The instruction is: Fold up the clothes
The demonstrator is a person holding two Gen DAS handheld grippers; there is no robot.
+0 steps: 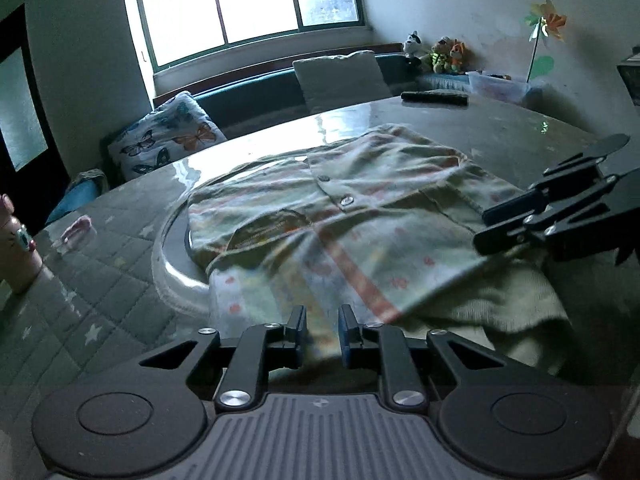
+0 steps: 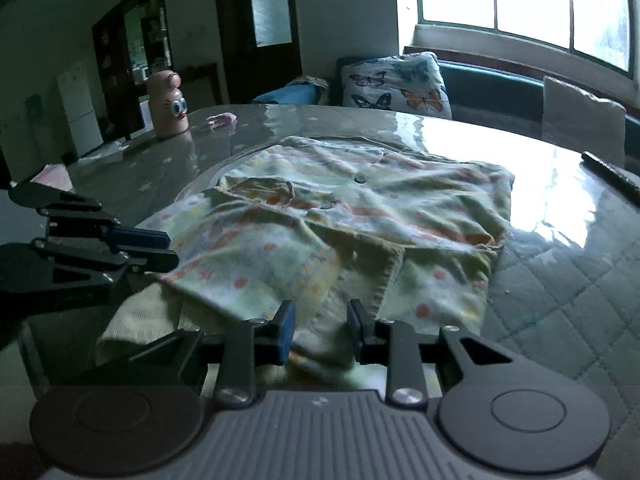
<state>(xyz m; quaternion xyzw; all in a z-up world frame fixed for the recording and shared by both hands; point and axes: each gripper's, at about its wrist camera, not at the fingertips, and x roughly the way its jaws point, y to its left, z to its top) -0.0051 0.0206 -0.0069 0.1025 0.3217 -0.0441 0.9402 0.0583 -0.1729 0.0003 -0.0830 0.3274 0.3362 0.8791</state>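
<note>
A pale green children's shirt (image 1: 360, 216) with orange stripes, dots and buttons lies partly folded on the table, its near edge lifted. It also shows in the right wrist view (image 2: 340, 216). My left gripper (image 1: 322, 332) holds the shirt's near hem between its narrowly parted fingers. My right gripper (image 2: 320, 326) has the shirt's near edge bunched between its fingers. Each gripper shows in the other's view, the right gripper (image 1: 492, 224) at the shirt's right edge and the left gripper (image 2: 168, 248) at its left edge, both pinching cloth.
The table (image 1: 100, 288) has a quilted star cover under clear plastic. A pink bottle with cartoon eyes (image 2: 168, 106), a small pink item (image 1: 76, 232) and a dark remote (image 1: 434, 98) lie on it. A bench with a butterfly pillow (image 1: 168, 136) stands behind.
</note>
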